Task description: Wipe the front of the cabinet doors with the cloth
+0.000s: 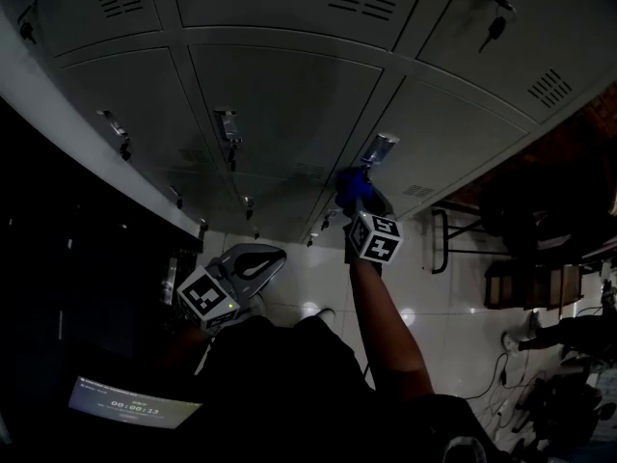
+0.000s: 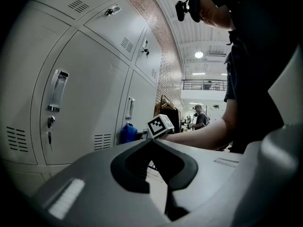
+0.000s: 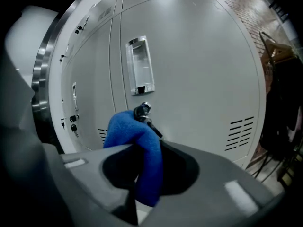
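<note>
1. Cabinet doors (image 1: 289,95): bank of pale grey metal locker doors w/ vent slots, filling most of the head view. One door carries the keyed lock (image 3: 143,111), & its flat panel (image 3: 199,70) spreads out to all sides of that lock.
2. Floor (image 1: 318,278): glossy pale tile, far below the lock in the head view.
3. Forearm (image 1: 381,326): bare, stretched out toward the lock, ending at the right gripper.
4. Left gripper (image 1: 253,263): held low, well apart from the lock & to its left in the head view. Its own view shows the jaws closed tip to tip w/ nothing btwn them (image 2: 158,162).
5. Right gripper (image 1: 359,196): up close to the lock, jaws clamped on the cloth (image 3: 142,174).
6. Cloth (image 3: 137,145): blue, folded over & pinched btwn the right gripper's jaws. Its bunched top sits right at the lock, just left of the key, & its lower end hangs down btwn the jaws. Can't tell if it presses on the door panel.
7. Marker cube (image 1: 375,236): black & white squares, on the right gripper, on the side away from the lock.
8. Handle recess (image 3: 140,66): shiny, upright, straight above the lock.
9. Lock itself: small, round, w/ a key sticking out & angled down to the right.
</note>
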`<act>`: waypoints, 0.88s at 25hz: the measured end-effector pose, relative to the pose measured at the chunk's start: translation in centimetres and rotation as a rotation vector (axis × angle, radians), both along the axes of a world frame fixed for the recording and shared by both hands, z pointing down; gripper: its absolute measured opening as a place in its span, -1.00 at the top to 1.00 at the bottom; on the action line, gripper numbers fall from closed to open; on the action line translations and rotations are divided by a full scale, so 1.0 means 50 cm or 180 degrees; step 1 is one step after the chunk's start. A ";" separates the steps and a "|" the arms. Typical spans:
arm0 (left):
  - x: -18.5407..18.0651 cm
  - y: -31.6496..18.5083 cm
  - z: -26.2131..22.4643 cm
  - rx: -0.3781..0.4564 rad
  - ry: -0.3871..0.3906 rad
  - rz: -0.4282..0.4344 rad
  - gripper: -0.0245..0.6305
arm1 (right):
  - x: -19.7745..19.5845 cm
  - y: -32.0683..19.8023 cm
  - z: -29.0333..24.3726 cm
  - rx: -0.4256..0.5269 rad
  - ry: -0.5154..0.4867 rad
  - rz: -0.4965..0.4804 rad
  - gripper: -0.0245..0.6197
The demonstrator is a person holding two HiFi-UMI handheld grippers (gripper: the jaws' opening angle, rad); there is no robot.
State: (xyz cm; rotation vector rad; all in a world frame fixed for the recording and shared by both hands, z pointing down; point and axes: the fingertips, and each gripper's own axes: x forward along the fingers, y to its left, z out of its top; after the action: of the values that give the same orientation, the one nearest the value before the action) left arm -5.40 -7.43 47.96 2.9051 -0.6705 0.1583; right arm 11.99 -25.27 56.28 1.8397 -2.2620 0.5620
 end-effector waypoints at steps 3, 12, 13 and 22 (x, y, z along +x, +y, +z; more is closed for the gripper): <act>0.000 -0.003 0.000 -0.0006 -0.0011 -0.0016 0.94 | 0.031 -0.007 0.004 0.0027 0.0091 0.0082 0.71; 0.040 -0.007 -0.005 0.0003 -0.0012 0.0043 0.94 | 0.159 -0.002 -0.005 0.0121 0.0072 0.0360 0.71; 0.047 -0.007 -0.008 0.0002 -0.0011 0.0053 0.94 | 0.176 0.000 -0.004 0.0113 0.0073 0.0399 0.71; 0.100 -0.004 -0.005 0.0006 -0.0069 0.0139 0.94 | 0.356 0.016 0.017 0.0035 0.0159 0.0830 0.71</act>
State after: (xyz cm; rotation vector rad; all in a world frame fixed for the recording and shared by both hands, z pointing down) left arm -0.42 -7.62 47.69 2.9253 -0.6113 0.1949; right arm 29.80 -24.46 57.12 2.1454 -2.0112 0.5351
